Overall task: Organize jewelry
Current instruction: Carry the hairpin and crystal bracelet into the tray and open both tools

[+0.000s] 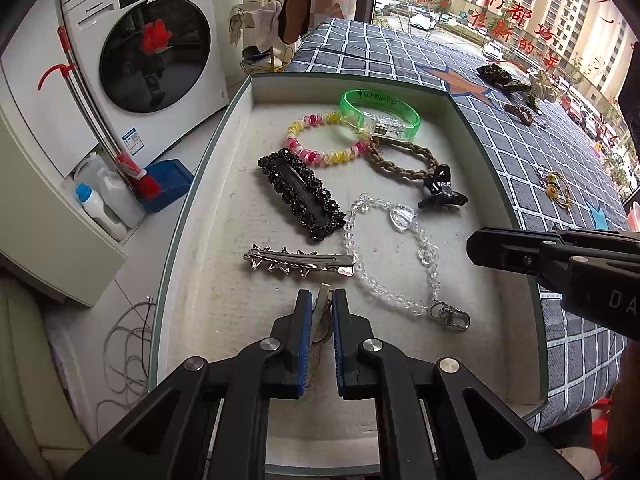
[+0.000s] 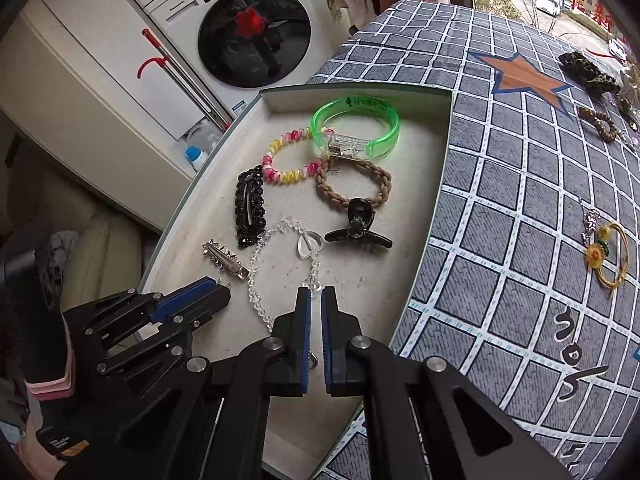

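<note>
A shallow grey-rimmed tray holds jewelry: a green bangle, a pink-yellow coil bracelet, a braided tan hair tie, a black beaded clip, a black claw clip, a clear bead chain and a spiked silver clip. My left gripper is shut on a metal hair clip low over the tray's near part. My right gripper is shut and empty just above the clear bead chain. It also shows in the left wrist view.
On the checked cloth outside the tray lie a gold ring with yellow flowers, a brown bead bracelet and a dark scrunchie. A washing machine, bottles and a mop stand on the floor to the left.
</note>
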A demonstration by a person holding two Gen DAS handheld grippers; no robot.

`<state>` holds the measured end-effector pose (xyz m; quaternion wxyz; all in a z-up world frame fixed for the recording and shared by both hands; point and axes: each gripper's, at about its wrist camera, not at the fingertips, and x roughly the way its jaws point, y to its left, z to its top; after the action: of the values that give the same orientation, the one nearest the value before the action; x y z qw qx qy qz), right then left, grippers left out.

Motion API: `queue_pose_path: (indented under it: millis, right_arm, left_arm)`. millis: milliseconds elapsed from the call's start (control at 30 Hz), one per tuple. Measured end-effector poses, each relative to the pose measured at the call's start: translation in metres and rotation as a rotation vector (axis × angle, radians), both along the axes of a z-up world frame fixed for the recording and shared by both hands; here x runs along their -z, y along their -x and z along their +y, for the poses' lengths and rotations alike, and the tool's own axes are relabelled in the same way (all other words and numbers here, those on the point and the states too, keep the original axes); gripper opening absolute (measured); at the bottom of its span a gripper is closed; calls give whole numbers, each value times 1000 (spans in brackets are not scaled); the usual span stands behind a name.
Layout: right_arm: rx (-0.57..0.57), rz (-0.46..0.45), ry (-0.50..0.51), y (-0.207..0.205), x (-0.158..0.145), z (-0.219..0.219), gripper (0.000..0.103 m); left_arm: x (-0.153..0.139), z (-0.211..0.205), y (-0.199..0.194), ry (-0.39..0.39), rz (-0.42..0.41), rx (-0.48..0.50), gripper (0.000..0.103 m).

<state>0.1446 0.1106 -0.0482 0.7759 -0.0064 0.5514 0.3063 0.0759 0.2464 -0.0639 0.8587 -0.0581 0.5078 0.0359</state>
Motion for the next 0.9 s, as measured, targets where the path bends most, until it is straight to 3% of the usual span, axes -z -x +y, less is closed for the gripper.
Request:
queue_pose_path:
  millis: [300, 500, 733, 900]
  right_arm:
    - [-32, 31, -9, -3, 11, 12, 6]
    - [-63, 13, 59, 1, 21, 29, 6]
    - [-104, -69, 159, 7, 20, 43, 6]
    - [-101, -80, 179, 8, 20, 38, 6]
  left_arm:
    - [0, -1, 0, -10, -4, -5, 17]
    - [1, -3, -1, -23, -3, -8, 17]
    - [1, -7, -2, -47, -5, -13, 17]
    - [0, -9, -2, -51, -1, -18, 17]
